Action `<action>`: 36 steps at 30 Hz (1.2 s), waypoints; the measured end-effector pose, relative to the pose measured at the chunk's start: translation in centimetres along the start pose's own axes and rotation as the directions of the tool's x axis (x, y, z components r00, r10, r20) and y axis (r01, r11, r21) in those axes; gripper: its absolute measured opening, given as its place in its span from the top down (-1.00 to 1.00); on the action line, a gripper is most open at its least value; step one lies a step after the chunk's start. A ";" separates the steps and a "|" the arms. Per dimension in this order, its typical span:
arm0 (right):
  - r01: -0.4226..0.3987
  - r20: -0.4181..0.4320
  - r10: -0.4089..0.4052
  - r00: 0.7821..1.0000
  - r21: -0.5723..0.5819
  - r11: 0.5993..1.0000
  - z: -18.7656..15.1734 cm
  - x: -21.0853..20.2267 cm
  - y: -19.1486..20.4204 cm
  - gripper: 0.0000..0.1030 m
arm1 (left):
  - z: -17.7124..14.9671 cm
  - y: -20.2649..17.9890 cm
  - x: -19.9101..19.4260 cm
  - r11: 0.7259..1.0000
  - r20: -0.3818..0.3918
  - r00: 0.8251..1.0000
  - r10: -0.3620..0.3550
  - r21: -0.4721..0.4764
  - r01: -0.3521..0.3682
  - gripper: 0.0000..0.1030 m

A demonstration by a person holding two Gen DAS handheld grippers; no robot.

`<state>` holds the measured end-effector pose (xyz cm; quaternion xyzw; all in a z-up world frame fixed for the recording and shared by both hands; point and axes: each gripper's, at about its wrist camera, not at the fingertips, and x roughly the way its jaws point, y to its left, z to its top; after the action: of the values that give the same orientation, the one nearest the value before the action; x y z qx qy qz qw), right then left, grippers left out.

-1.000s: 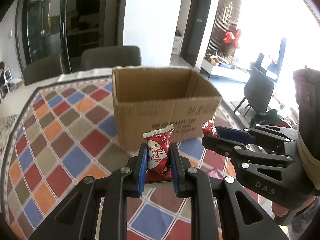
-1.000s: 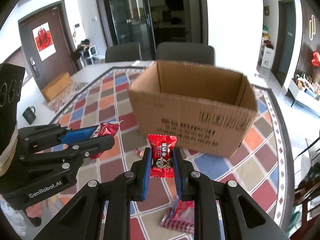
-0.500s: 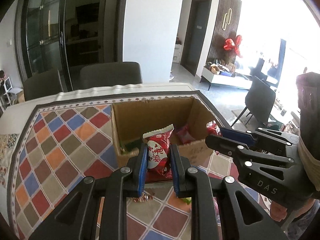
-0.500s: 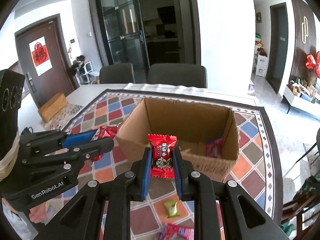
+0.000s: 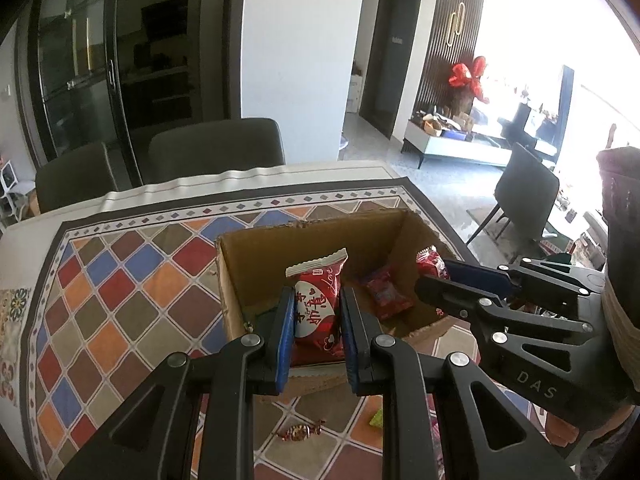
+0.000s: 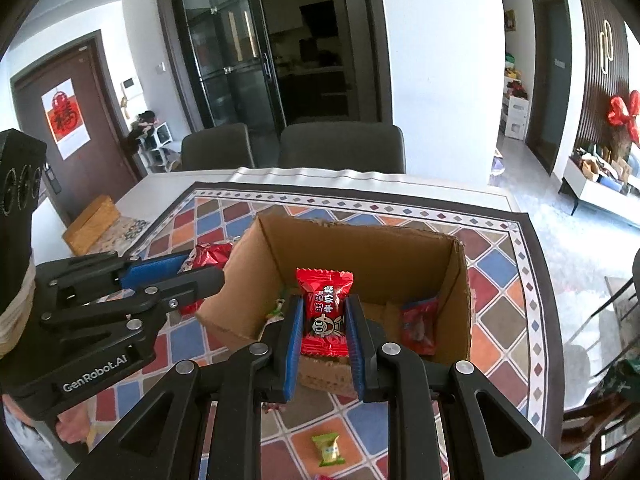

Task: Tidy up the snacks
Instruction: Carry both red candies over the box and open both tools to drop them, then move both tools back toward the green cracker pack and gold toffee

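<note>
Above the corrugated cardboard box (image 6: 456, 280), each hand-held gripper pinches a crinkly red packet.

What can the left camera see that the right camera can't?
Only the left view shows the twisted candy on the cloth and the Love packet up close in the left tongs. Only the right view shows the brown door and the wooden block. Both show the box and a green candy.
</note>
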<state>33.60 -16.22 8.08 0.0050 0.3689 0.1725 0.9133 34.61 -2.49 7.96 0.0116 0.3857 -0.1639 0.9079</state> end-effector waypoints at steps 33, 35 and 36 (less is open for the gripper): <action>0.089 0.074 -0.091 0.993 0.025 0.996 -4.2 -3.2 2.6 0.24 | -6.1 -0.2 -4.2 0.997 0.060 0.998 0.036 0.071 -0.040 0.15; 0.093 0.061 -0.095 0.994 0.035 0.995 -5.0 -2.9 2.7 0.24 | -7.0 -0.1 -4.0 0.996 0.048 0.998 0.038 0.074 -0.041 0.15; 0.089 0.054 -0.091 0.994 0.040 0.995 -5.4 -2.8 2.7 0.24 | -7.4 -0.1 -4.0 0.996 0.043 0.998 0.038 0.077 -0.042 0.15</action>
<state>27.23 -15.20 6.42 0.0102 0.3462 0.1242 0.9299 26.84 -0.39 5.61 0.0514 0.3596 -0.1608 0.9177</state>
